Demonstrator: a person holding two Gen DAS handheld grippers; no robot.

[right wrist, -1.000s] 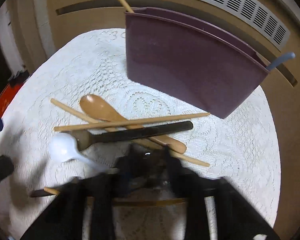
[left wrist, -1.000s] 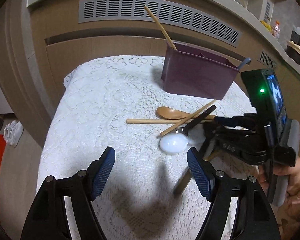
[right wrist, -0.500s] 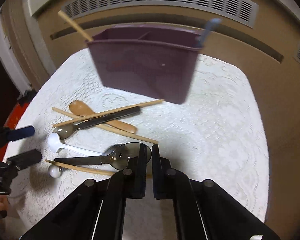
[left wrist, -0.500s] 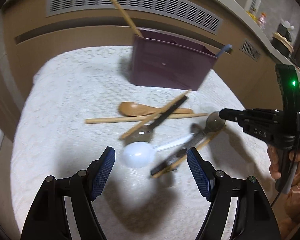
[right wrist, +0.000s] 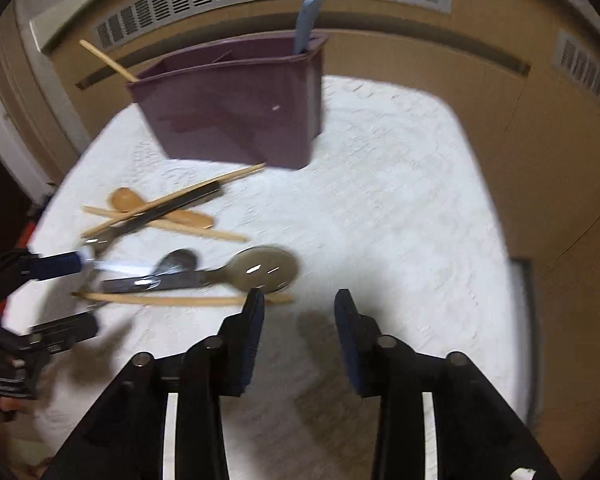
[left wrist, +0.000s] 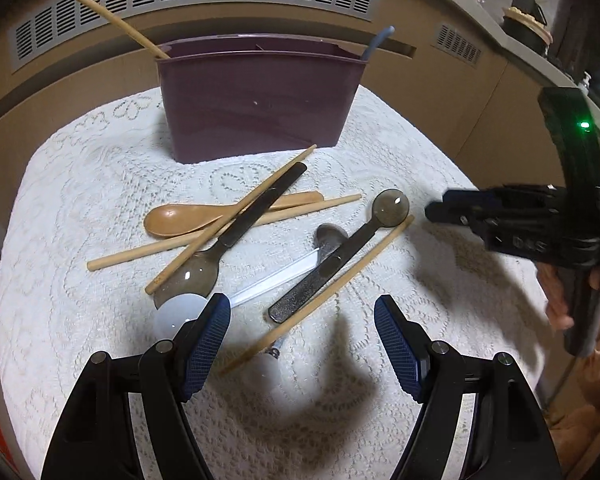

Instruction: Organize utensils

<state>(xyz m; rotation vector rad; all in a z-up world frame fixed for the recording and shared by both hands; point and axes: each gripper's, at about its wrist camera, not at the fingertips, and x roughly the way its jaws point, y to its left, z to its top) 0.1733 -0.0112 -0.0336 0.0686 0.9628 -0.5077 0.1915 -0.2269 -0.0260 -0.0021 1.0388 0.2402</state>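
Just ahead of the wide-open right hand-held gripper (right wrist: 299,312): round-bowled dark metal spoon (right wrist: 236,274), handle running leftward, nearer than the wide-open left hand-held gripper (left wrist: 302,320).

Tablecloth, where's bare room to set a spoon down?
Bare tablecloth lies right of the purple caddy and beyond the open right gripper. Another patch sits left of the wooden spoon. The centre is crowded with crossed utensils.

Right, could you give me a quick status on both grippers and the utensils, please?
Left gripper open, empty, low over the white spoon. Right gripper open, empty. Two utensils in the purple caddy; rest crisscrossed on the lace cloth. Nothing blocking the caddy.
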